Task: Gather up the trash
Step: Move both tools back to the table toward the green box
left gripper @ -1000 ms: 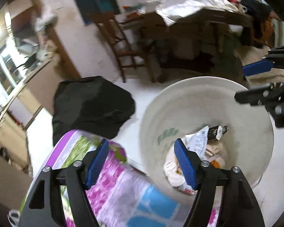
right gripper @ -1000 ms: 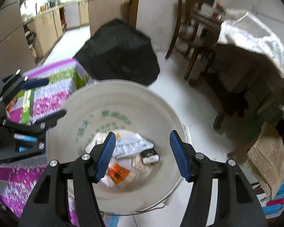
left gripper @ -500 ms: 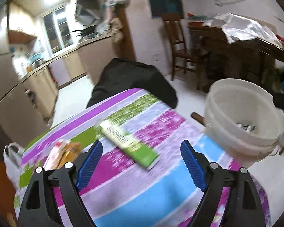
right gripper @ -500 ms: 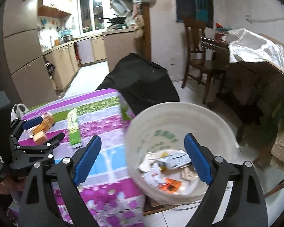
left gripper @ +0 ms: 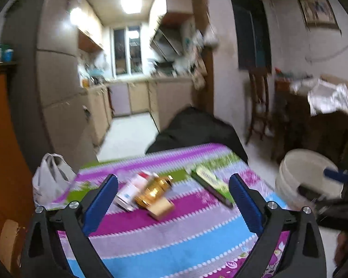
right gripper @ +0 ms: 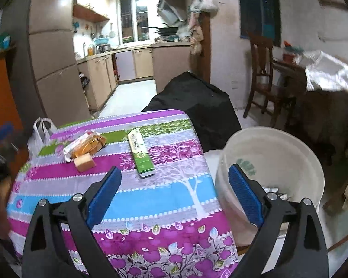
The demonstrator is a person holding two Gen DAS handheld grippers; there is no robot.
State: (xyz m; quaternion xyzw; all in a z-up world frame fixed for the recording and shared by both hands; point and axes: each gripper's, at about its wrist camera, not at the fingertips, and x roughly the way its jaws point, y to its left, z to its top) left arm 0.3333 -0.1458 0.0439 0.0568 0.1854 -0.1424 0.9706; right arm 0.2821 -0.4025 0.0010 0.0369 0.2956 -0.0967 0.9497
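Note:
A green flat box (right gripper: 140, 153) lies on the striped tablecloth (right gripper: 155, 197), also in the left wrist view (left gripper: 211, 186). An orange snack wrapper (right gripper: 85, 144) and a small tan block (right gripper: 84, 164) lie to its left; in the left wrist view the wrapper (left gripper: 150, 191) is blurred. A white bucket (right gripper: 272, 159) with trash at its bottom stands right of the table, also in the left wrist view (left gripper: 304, 176). My left gripper (left gripper: 171, 205) is open and empty above the table, facing the wrapper. My right gripper (right gripper: 174, 193) is open and empty, between the table edge and the bucket.
A black covered object (right gripper: 197, 102) stands behind the table. A white plastic bag (right gripper: 40, 134) hangs at the table's left. A wooden chair (right gripper: 264, 78) and a dark table with a silvery cloth (right gripper: 329, 74) stand at right. Kitchen cabinets (right gripper: 99, 78) are behind.
Both grippers have swung up and away from over the bucket to face the table. The wrapper, block and green box have come into view. Both grippers stay open and empty.

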